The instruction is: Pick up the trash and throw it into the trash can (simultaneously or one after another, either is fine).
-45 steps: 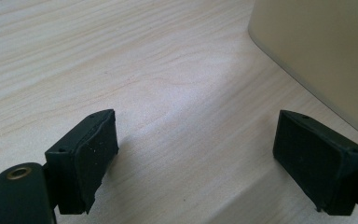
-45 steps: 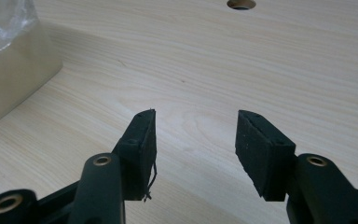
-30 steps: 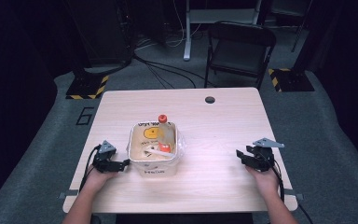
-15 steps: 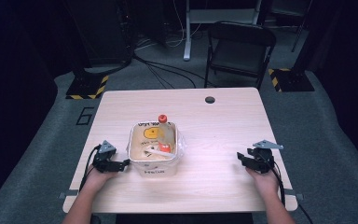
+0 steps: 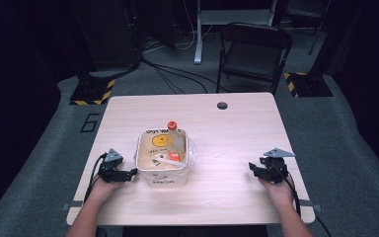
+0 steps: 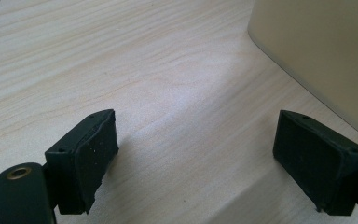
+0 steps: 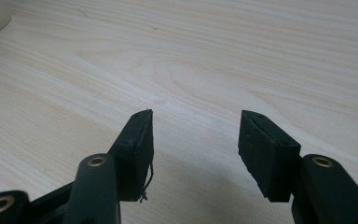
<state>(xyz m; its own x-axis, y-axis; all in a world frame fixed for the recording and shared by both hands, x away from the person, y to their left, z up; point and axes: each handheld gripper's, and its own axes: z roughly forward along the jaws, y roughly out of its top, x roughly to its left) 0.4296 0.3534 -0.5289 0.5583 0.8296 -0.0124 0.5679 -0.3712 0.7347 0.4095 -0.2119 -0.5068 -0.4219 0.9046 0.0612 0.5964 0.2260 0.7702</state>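
Here, at the left of the high view, the left gripper (image 5: 128, 174) rests low over the table (image 5: 227, 133), just beside the left wall of the white tub (image 5: 162, 177); whether it touches the wall cannot be told. Its jaws stand wide apart with bare wood between them, and in the left gripper view (image 6: 196, 163) the tub's pale wall (image 6: 321, 56) rises at the upper right, near the right-hand jaw.

The tub sits left of the table's middle, holding a bottle with an orange cap (image 5: 172, 126), upright at its far rim, and a sheet with a yellow face (image 5: 159, 141).

At the right, well apart from the tub, the right gripper (image 5: 254, 169) sits near the table's edge. Its jaws are parted and hold nothing (image 7: 196, 149).
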